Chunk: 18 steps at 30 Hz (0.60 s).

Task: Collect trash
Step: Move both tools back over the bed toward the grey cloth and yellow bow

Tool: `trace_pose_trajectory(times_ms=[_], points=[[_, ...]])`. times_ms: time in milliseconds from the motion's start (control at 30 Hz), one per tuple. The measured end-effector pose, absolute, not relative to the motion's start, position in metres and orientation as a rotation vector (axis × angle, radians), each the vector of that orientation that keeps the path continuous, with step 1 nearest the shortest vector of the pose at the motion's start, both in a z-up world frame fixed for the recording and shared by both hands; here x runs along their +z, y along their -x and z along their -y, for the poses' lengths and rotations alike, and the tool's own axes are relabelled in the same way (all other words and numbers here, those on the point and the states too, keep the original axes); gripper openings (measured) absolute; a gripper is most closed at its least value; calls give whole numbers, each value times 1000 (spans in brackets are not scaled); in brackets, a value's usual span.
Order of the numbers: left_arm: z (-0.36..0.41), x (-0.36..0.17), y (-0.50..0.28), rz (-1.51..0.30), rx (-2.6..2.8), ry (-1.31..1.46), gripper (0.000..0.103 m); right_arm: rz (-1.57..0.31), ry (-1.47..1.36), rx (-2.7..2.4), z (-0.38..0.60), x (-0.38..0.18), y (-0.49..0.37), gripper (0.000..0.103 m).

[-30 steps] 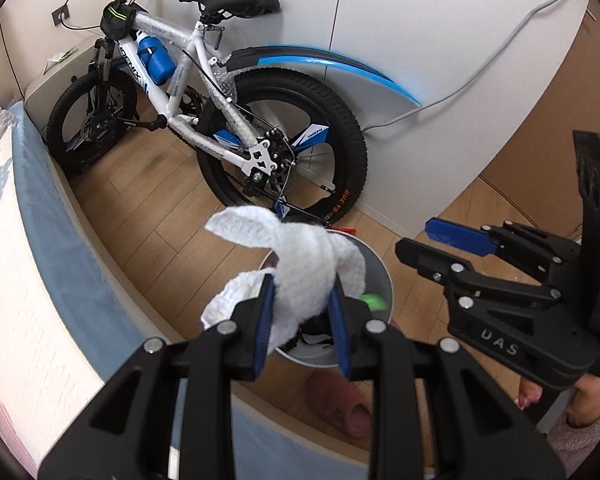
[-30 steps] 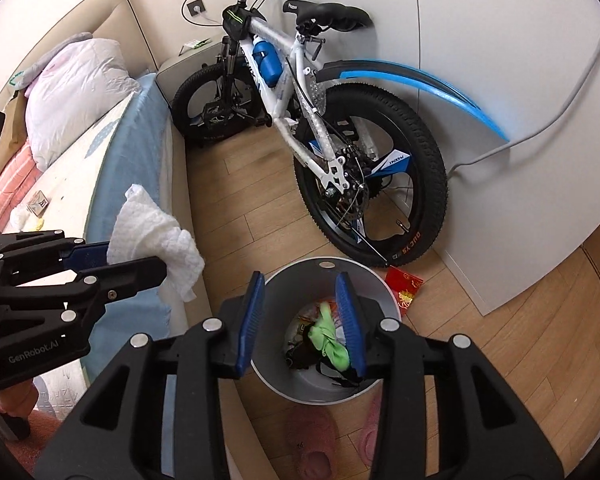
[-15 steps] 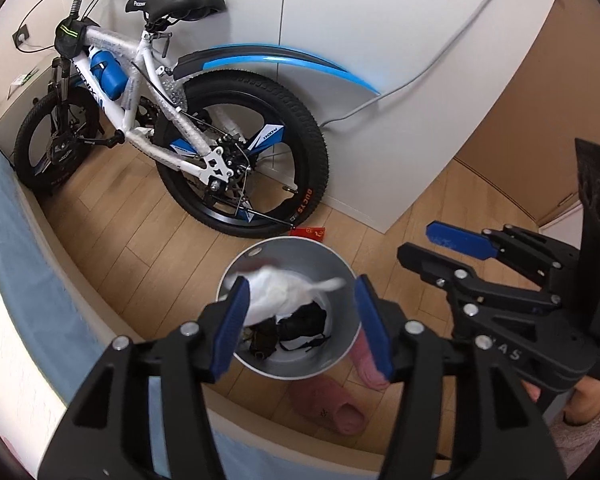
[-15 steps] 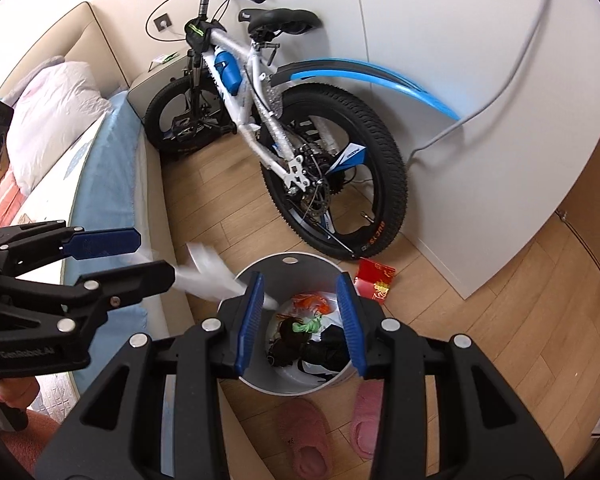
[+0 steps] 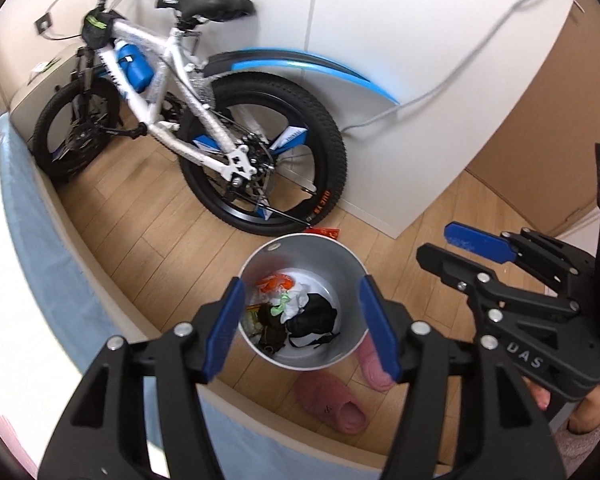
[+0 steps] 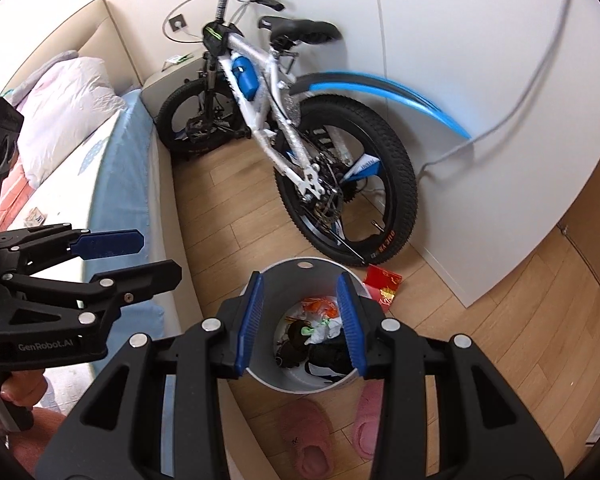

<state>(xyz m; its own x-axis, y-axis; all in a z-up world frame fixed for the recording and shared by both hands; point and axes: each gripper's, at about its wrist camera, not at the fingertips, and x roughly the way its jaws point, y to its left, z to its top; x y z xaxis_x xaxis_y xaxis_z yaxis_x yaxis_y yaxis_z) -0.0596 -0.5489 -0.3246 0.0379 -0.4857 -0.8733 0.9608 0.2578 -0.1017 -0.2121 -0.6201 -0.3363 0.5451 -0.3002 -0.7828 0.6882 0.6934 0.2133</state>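
Trash (image 5: 296, 312) lies heaped inside the grey bin (image 5: 342, 248) below your left gripper (image 5: 302, 326), whose jaws gape empty; the right gripper (image 6: 300, 322) is parted too. Drop done, I judge; next, reach for the red packet (image 6: 384, 284) beside the bin.

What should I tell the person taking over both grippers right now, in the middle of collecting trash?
Left gripper: open, empty, hanging above the trash bin.
Right gripper: open, empty, also over the bin.
Done: the white tissue lies in the bin on top of other rubbish.
Left: a red packet lies on the floor beside the bin, by the bicycle's rear wheel; it looks like trash. A small item on the bed may be another; too small to tell.
Pink slippers sit at the bin's near side; leave them.
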Motion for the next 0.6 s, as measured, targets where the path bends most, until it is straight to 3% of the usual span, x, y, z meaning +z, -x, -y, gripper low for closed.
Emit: trace_pose_trajectory(times_ms=[267,600], points=[[482,-295,24,-953,-1106,-495,61,-763,-434,-554,569,-290,177,41],[324,-261,-61,-908,-748,-364,61,-723,-284,-305,457,-241,61,47]])
